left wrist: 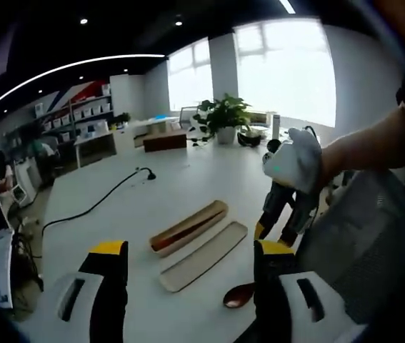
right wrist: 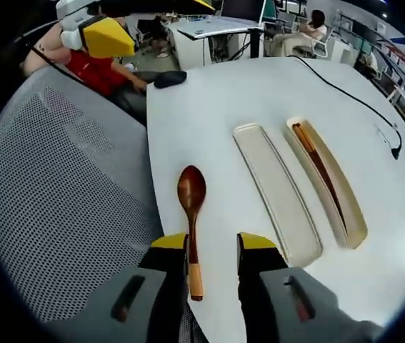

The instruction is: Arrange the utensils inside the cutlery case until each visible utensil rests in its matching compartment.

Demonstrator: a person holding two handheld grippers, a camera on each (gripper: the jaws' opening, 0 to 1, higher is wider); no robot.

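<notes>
Straddling the handle of the wooden spoon [right wrist: 191,221], the right gripper [right wrist: 213,243] has its yellow-tipped jaws parted, one on each side of the shaft, with a clear gap showing on the right of it; nothing is clamped yet, though whether the left jaw touches the wood I cannot tell. The spoon's long axis runs straight ahead along the jaws, pale handle end nearest the gripper, dark bowl pointing away, so the line-up for a pinch looks good. It lies on the white table [right wrist: 245,93], close to the edge by the grey mesh chair [right wrist: 59,200].

Out to the right of the spoon sits the flat lid [right wrist: 277,193], and just beyond that the cutlery case [right wrist: 328,187], open side up, with a dark slim utensil already lying lengthwise inside; the two pieces lie roughly parallel, near each other but apart.

Over on the other side, the left gripper [left wrist: 188,257] hangs above the table with jaws spread wide and nothing between them. From there the case lies ahead and the spoon's bowl peeks beside its right jaw. The right gripper is plainly the nearer one; my read is the grasp is its job.
</notes>
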